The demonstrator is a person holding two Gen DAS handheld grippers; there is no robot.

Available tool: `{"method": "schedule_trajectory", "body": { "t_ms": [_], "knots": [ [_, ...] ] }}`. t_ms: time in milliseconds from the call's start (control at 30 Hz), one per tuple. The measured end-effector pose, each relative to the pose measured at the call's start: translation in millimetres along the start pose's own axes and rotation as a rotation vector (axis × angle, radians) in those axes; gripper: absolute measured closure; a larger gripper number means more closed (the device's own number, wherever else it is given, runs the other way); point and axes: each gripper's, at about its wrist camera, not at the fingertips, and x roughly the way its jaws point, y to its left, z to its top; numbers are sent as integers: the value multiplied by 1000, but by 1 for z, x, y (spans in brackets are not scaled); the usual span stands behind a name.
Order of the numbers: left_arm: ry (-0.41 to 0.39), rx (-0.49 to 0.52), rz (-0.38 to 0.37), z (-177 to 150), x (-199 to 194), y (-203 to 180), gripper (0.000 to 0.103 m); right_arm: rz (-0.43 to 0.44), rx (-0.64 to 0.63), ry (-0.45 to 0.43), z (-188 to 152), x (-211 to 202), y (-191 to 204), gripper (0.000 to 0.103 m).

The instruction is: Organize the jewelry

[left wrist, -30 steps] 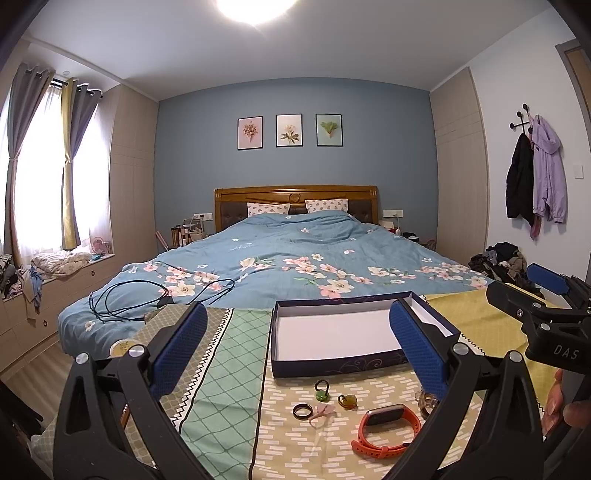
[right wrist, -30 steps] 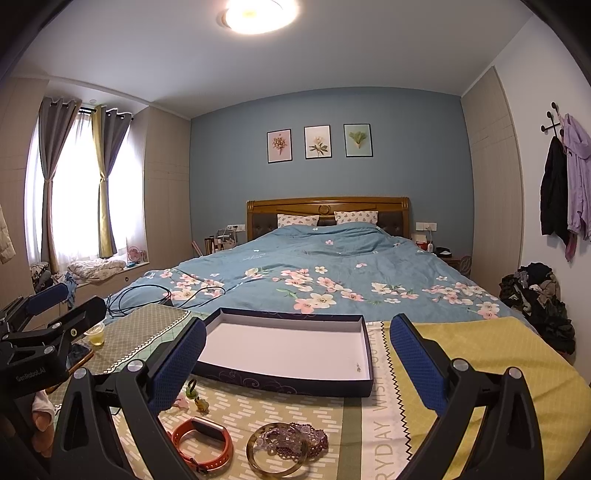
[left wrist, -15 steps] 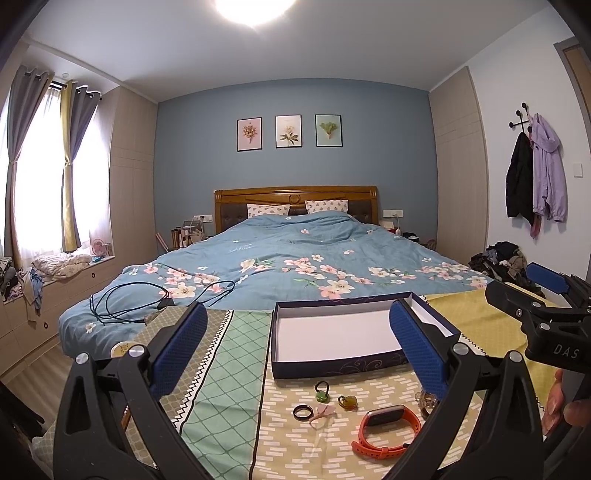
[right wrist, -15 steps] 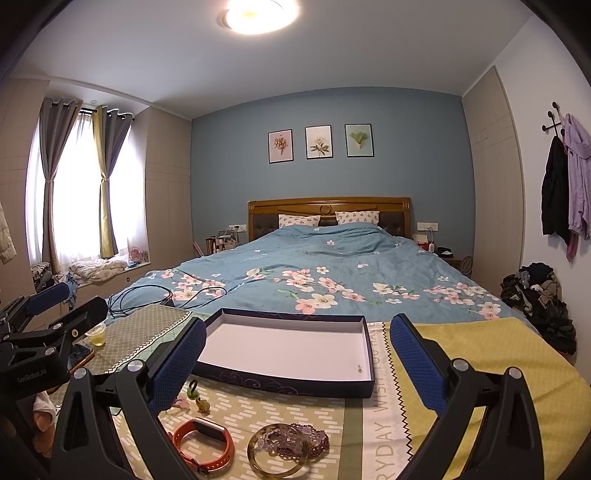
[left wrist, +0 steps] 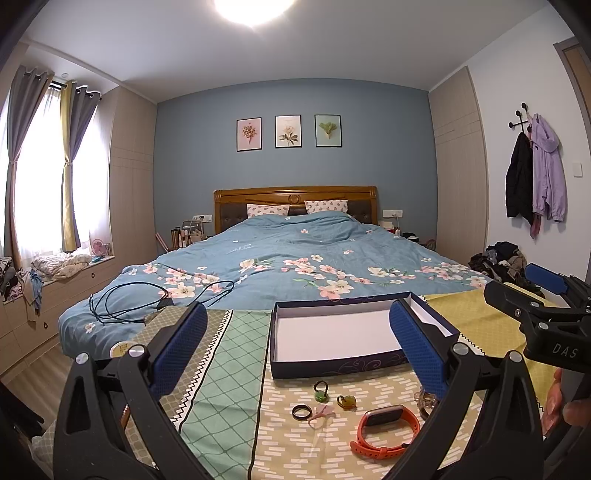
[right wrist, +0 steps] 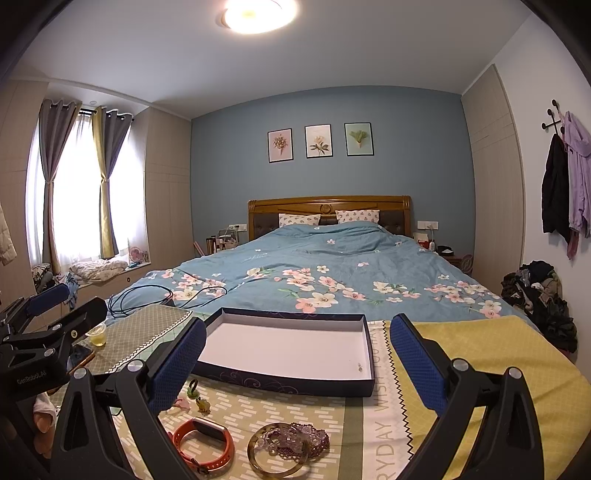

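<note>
The room is bright and evenly lit. A round ceiling lamp (left wrist: 255,7) is overexposed in both views — a white patch with no detail and a soft glow on the ceiling around it. Daylight enters through the window (right wrist: 77,192) on the left; the thin curtain there is also blown out to white. Shadows on the bed (left wrist: 295,266) are weak and soft. The fisheye lens bends walls and wardrobes strongly near the borders, and the corners fall into black vignette. The centre is sharp — only small distant things look a little soft.
</note>
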Motion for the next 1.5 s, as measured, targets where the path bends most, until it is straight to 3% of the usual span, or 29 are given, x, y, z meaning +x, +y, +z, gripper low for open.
{"method": "schedule_trajectory", "body": {
  "t_ms": [1500],
  "knots": [
    [30,5,-9,-5,5,-1,6,7,14,25,-7,7,-1,7]
  ]
}}
